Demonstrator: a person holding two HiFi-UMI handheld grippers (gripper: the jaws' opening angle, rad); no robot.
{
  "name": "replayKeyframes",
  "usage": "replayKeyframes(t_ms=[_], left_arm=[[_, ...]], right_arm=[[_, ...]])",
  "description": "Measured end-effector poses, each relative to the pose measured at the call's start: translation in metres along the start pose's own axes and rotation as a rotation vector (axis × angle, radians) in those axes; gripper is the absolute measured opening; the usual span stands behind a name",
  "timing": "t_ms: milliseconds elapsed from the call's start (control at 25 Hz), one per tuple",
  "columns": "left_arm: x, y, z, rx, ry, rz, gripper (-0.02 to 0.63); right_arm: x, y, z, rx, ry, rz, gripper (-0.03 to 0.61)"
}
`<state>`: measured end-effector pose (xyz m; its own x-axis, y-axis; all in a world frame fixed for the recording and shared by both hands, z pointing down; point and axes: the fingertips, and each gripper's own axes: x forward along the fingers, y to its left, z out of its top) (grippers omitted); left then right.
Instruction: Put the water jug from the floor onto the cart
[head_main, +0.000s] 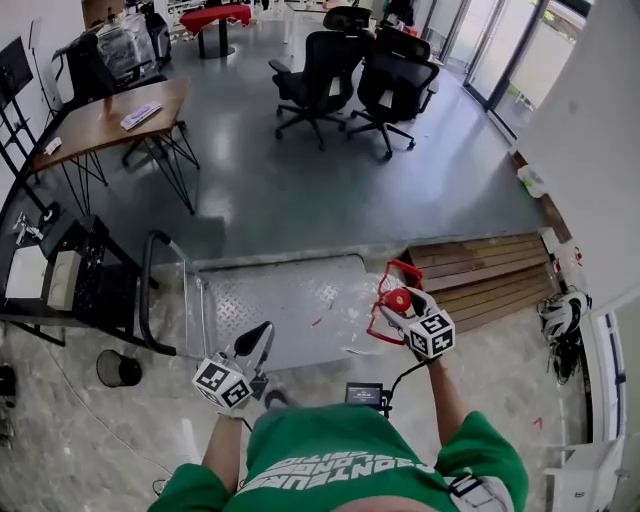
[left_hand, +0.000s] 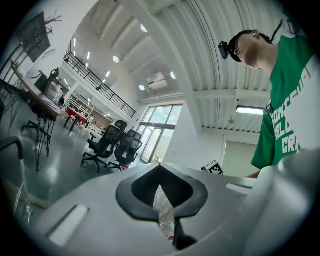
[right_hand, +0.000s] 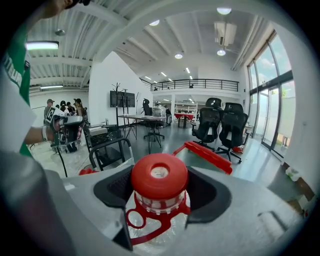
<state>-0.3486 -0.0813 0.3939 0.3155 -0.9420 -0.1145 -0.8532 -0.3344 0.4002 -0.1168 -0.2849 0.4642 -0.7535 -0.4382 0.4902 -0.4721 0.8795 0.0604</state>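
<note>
Right gripper (head_main: 402, 308) is clamped on the neck of the clear plastic water jug with the red screw cap and red carry handle (right_hand: 159, 176). In the right gripper view the cap sits squarely between the black pads (right_hand: 210, 192), dead centre of the frame. The jug is off the floor, hanging at lower centre-right of the head view, over the near right corner of the grey checker-plate platform cart (head_main: 280, 300). The cart's black push handle (head_main: 148, 290) stands at the left. Left gripper (head_main: 258, 345) hovers at lower centre-left, jaws drawn almost together. Only a sliver of crinkled clear plastic shows through them in the left gripper view, and I can't say whether it pinches anything. My read is that this is the carry, with the set-down coming. The next move calls for lowering the jug upright onto bare plate, well in from the edge, and letting go only once the base sits flat.
</note>
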Motion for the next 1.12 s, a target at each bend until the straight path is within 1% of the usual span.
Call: replayKeyframes(t_ms=[120,240,440,560,800,920,1120], left_arm=[[-0.008,0.023,0.004,-0.004,-0.012,-0.010,0.015],[-0.016,0.038,0.013,0.001,-0.004,-0.007,0.015],[-0.021,0.059,0.023,-0.003,0.019,0.040,0.015],[-0.017,0.072,0.022,0.005,0.004,0.065,0.015],[0.025,0.082,0.030,0.012,-0.005,0.113,0.015],[0.061,0.080,0.041,0.044,0.004,0.108,0.015],[0.117,0.083,0.029,0.045,0.037,0.104,0.015]], right_arm=[[0.021,0.007,0.011,-0.008,-0.001,-0.001,0.301],[0.037,0.014,0.024,-0.012,-0.007,0.003,0.301],[0.066,0.019,0.025,-0.015,0.014,0.022,0.300],[0.089,0.017,0.023,-0.024,0.027,0.055,0.299],[0.126,-0.006,0.020,-0.044,0.046,0.135,0.301],[0.146,-0.020,0.021,-0.093,0.054,0.166,0.300],[0.178,-0.048,0.013,-0.176,0.085,0.206,0.301]])
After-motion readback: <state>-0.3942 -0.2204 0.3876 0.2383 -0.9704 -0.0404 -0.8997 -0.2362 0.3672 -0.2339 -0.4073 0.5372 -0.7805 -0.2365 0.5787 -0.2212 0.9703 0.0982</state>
